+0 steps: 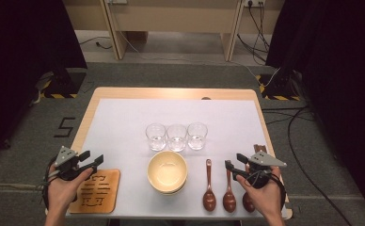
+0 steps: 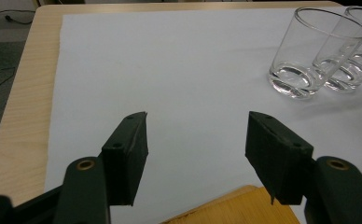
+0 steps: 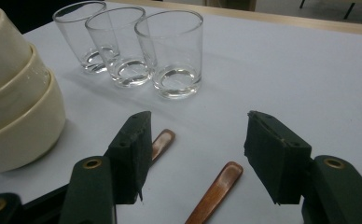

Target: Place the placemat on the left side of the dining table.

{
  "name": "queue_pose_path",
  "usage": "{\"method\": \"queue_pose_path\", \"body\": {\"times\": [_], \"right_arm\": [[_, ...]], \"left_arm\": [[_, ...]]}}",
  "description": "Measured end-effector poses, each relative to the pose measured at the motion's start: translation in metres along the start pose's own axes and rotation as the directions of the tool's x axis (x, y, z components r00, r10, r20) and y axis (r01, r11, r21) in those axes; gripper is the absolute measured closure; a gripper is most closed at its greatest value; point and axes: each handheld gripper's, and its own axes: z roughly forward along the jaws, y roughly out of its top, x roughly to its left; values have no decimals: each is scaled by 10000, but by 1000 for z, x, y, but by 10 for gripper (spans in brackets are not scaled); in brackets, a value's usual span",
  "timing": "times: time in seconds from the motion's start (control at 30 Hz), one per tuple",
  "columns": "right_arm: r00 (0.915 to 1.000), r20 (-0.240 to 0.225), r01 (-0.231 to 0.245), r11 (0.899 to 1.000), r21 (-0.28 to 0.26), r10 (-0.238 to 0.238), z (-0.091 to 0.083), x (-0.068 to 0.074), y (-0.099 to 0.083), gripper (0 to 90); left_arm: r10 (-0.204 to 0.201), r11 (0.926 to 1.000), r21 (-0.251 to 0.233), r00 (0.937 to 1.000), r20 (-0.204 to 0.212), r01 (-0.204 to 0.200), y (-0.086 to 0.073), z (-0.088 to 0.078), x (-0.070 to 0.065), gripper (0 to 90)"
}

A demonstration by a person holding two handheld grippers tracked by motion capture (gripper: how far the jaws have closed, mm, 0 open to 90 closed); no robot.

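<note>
Three clear glasses [image 1: 176, 136] stand in a row at the middle of the white mat [image 1: 124, 122]. In front of them sits a stack of cream bowls [image 1: 167, 172], with brown spoons [image 1: 209, 186] lying to its right. My left gripper [image 1: 92, 158] hovers open over the table's front left, above a wooden coaster [image 1: 96, 190]. In the left gripper view its jaws [image 2: 195, 126] stand wide over bare mat, with the glasses [image 2: 316, 51] far right. My right gripper [image 1: 234, 161] is open above the spoons. In the right gripper view its jaws [image 3: 198, 126] frame two spoon handles [image 3: 216, 189], with nothing gripped.
The wooden table edge [image 1: 89, 113] runs round the mat. In the right gripper view the bowls [image 3: 16, 107] rise at the left and the glasses [image 3: 174, 51] stand ahead. Cables [image 1: 293, 132] lie on the floor to the right. A desk [image 1: 171, 19] stands beyond the table.
</note>
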Motion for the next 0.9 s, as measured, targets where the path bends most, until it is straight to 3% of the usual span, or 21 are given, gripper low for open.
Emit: {"method": "queue_pose_path", "body": {"times": [0.27, 0.63, 0.9], "right_arm": [[10000, 47, 17, 9997, -233, -16, -3, 7, 9, 396], [9967, -588, 545, 9977, -394, -568, 7, 33, 34, 398], [9897, -1051, 937, 9948, -402, -975, 20, 52, 50, 400]], "left_arm": [[59, 10000, -56, 10000, -29, -60, 0, -7, 1, 383], [-4, 10000, -38, 9999, -109, 3, -8, -20, 5, 382], [-211, 9998, 12, 9996, -207, 211, -16, -27, 11, 381]]}}
